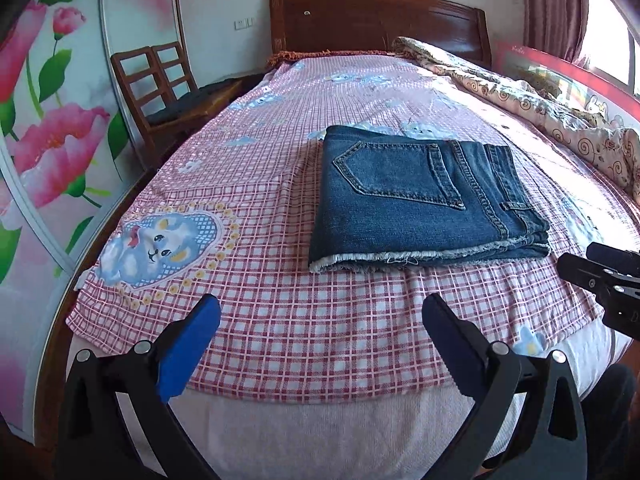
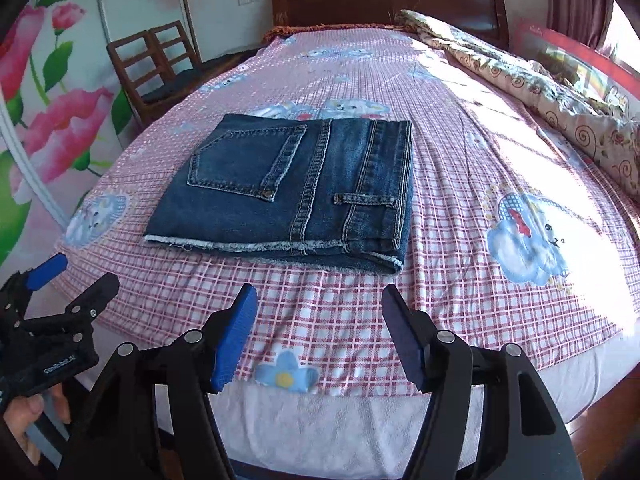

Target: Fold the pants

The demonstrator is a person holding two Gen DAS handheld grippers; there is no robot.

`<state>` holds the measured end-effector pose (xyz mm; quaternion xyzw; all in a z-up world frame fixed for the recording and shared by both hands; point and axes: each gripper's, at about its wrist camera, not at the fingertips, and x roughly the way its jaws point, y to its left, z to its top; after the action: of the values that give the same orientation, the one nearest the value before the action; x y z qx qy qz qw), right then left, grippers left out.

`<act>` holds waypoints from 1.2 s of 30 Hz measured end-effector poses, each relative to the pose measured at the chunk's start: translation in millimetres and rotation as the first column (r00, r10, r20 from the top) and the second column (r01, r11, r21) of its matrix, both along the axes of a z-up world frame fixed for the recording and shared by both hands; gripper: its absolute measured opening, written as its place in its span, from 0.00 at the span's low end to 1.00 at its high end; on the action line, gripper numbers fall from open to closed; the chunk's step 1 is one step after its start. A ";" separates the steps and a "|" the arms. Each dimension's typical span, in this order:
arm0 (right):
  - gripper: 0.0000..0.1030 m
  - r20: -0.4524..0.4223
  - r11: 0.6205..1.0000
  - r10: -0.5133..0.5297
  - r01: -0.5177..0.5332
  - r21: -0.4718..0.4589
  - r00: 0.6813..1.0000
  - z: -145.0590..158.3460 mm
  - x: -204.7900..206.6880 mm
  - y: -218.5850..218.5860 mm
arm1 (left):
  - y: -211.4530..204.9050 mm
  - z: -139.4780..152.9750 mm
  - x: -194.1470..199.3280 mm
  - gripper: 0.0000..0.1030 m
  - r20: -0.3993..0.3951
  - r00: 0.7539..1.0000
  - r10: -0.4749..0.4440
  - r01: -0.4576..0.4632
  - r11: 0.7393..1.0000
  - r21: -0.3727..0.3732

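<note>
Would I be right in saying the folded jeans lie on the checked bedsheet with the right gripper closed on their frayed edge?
Not quite. The folded jeans do lie on the checked bedsheet, but the right gripper is open and holds nothing; its blue pads stand apart, short of the frayed edge. The right wrist view shows it.

One folded jeans (image 1: pixel 424 196), two claws, two chairs (image 1: pixel 160 80), one bed (image 1: pixel 280 312)

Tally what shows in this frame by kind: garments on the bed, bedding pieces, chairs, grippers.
Folded jeans: 1
Checked bedsheet: 1
Floral quilt, bunched along the bed's far side: 1
Wooden chairs: 2
Grippers, left gripper and right gripper, both open and empty: 2
Total: 7
</note>
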<state>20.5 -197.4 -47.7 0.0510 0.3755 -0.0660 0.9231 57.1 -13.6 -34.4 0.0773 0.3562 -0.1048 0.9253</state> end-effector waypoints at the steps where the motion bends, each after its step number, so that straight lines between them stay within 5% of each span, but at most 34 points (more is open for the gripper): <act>1: 0.62 0.042 1.000 0.003 -0.002 -0.015 0.999 6.9 -0.1 3.2 | 0.9 6.6 0.1 0.98 0.031 1.000 0.007 -0.006 1.000 -0.012; 9: 0.62 0.283 0.998 -0.045 0.054 -0.027 0.958 56.1 -10.1 7.5 | 11.0 54.4 1.0 0.98 0.207 0.976 0.069 -0.042 0.990 -0.131; 19: 0.62 0.239 0.997 -0.071 0.071 0.007 0.968 65.0 -2.9 6.9 | 0.5 64.0 5.2 0.98 0.134 0.988 0.076 -0.059 0.990 -0.126; 36: 0.62 0.285 0.997 -0.076 0.077 0.010 0.955 59.0 -19.6 10.2 | -5.7 58.4 -10.0 0.98 0.192 0.980 0.055 -0.027 0.989 -0.143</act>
<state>0.9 -187.2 11.3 0.0738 0.2362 -0.0939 0.9643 47.1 -19.3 24.0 0.0148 0.2572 -0.1023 0.9608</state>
